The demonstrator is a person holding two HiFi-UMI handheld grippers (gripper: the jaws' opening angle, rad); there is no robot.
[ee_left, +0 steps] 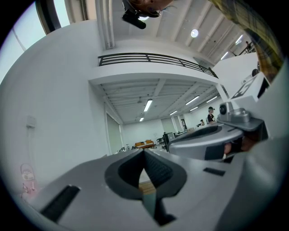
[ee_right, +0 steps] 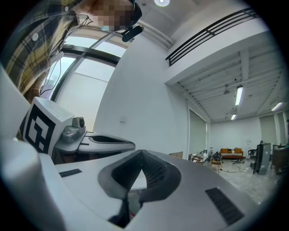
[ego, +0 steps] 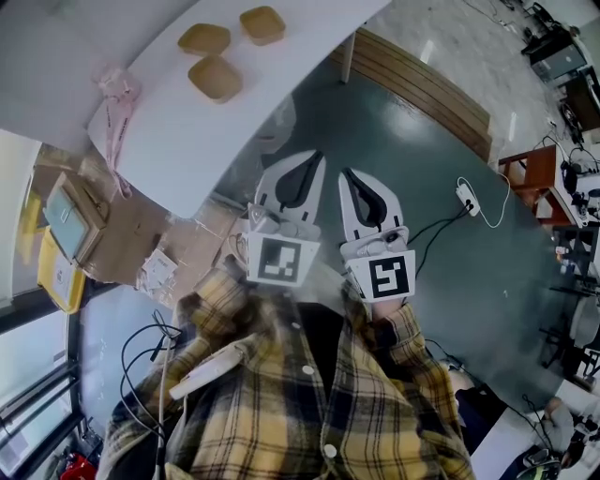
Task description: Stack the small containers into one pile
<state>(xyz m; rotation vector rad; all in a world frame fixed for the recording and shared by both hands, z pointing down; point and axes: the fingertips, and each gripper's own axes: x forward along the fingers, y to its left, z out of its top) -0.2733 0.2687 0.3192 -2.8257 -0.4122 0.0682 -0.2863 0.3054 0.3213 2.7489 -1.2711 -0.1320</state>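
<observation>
Three small containers (rear left [ego: 204, 38], rear right [ego: 262, 24], front [ego: 215, 78]) lie unstacked, near one another, on the white desk [ego: 169, 131]. A pink bag [ego: 114, 94] hangs at the desk's edge, with cardboard boxes [ego: 122, 234] on the floor below. The left tool [ego: 317, 157] and right tool [ego: 347, 174], each with jaws together on nothing, are held side by side near the person's plaid shirt [ego: 309, 394], well apart from the desk, over green floor [ego: 403, 141] bearing a white power strip [ego: 468, 198].

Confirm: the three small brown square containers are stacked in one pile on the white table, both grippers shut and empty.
Not stacked: the head view shows the three small brown square containers lying separately on the white table. Left gripper and right gripper are shut and empty.
</observation>
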